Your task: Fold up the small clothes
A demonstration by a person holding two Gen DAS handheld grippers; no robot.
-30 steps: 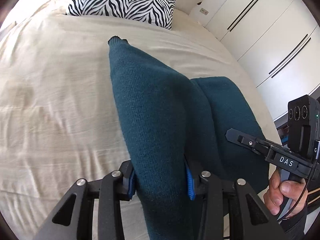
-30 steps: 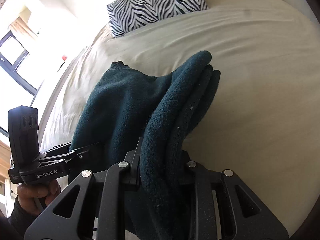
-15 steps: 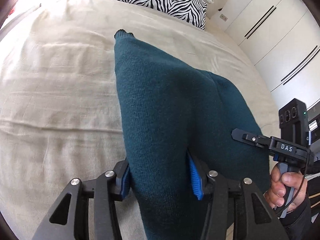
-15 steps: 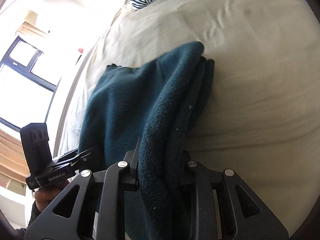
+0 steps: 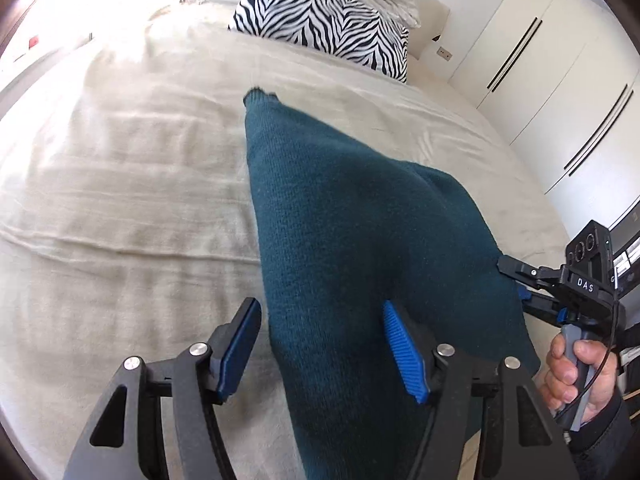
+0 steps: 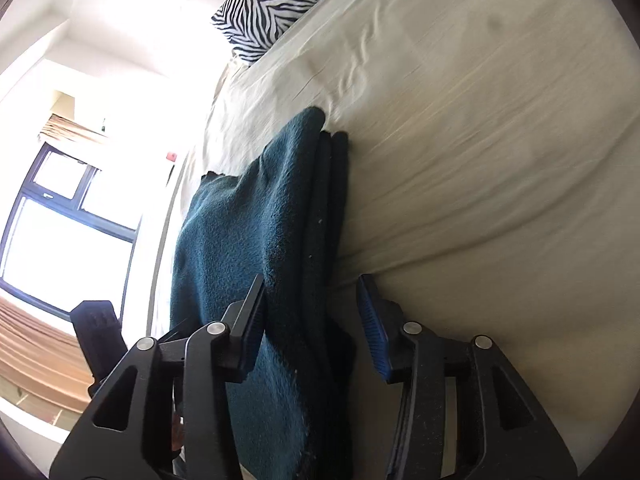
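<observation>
Both grippers letting go of the teal sweater on the bed

Nearest in, the left gripper has its fingers opening, the sweater lying between them with a clear gap at the left pad; in the right wrist view the right gripper is opening too, stacked knit edges between its blue pads, the right one standing clear. One sweater, two grippers, one hand showing on the right gripper's handle. The knit looks soft, thick and light, so I'd expect it to sag and slump rather than keep a crease, yet not slip; best taken at the folded edges or corners, all layers pinched together. It lies folded along the cream bed. Farthest off, one zebra pillow.
</observation>
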